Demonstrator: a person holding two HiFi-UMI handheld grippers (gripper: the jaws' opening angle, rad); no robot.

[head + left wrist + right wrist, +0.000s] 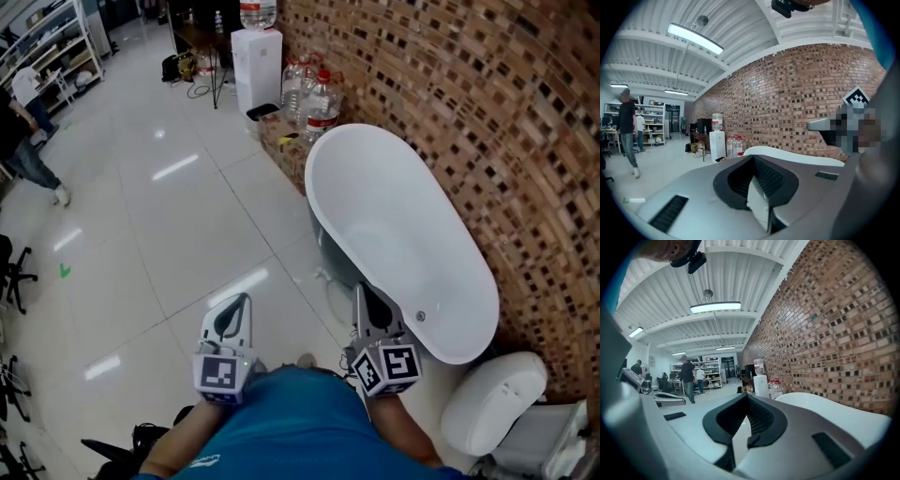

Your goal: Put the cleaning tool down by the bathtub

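A white freestanding bathtub point(403, 234) stands against the brick wall, to the right and ahead of me. No cleaning tool shows in any view. Both grippers are held close in front of the person's chest, over the tiled floor and pointing forward. The left gripper point(246, 300) is shut, its jaws meeting at the tips with nothing between them point(758, 194). The right gripper point(359, 294) is nearest the tub's near end and is also shut and empty point(740, 430). The tub's rim shows beyond the jaws in the left gripper view point(787, 152) and in the right gripper view point(825, 408).
A white toilet point(492, 398) sits at the lower right beside the tub. Large water bottles point(314, 94), a water dispenser point(256, 66) and a low box point(281, 141) stand beyond the tub's far end. A person point(23, 141) walks at the far left near office chairs point(14, 272).
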